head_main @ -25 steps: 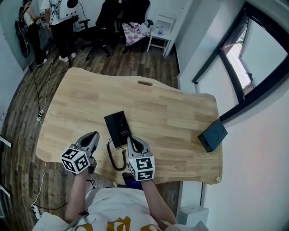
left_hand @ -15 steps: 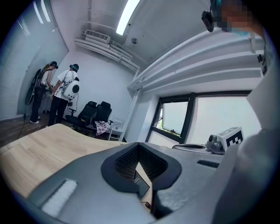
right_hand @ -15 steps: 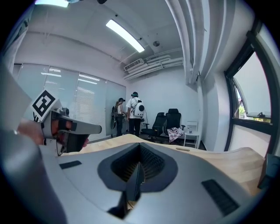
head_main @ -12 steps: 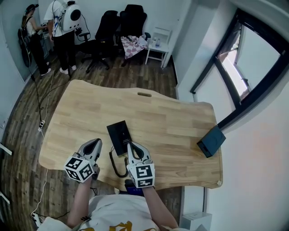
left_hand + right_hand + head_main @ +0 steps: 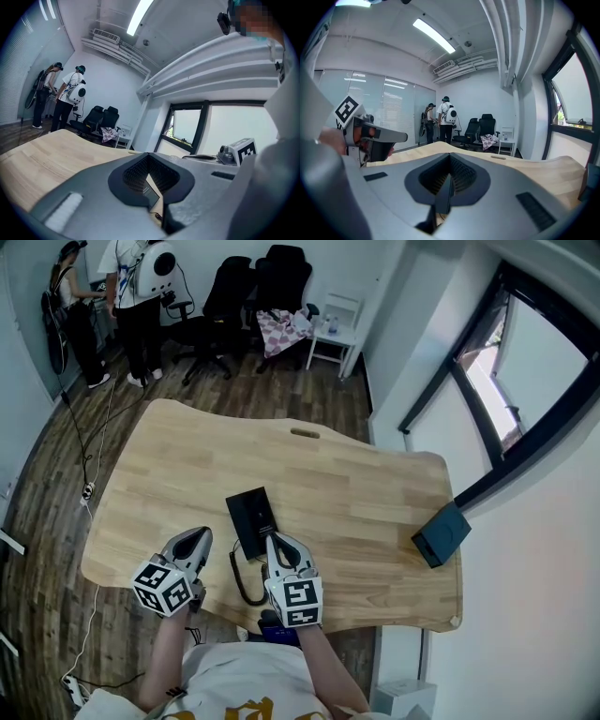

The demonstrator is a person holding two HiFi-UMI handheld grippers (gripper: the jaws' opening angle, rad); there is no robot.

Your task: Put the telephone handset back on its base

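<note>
A black telephone base lies flat on the wooden table, near its front edge. Its black coiled cord loops from the base's left side toward me and runs under my right gripper. I cannot make out the handset apart from the base. My left gripper hovers just left of the base, jaws shut and empty. In the left gripper view, the base and cord show through the notch of the shut jaws. The right gripper's jaws look shut, with only a dark strip showing between them.
A dark box sits at the table's right edge, by the window wall. The far table edge has a handle slot. Beyond it stand office chairs, a white side table and two people.
The head view has shifted a little. Both grippers stay beside the telephone base, and both stay shut.
</note>
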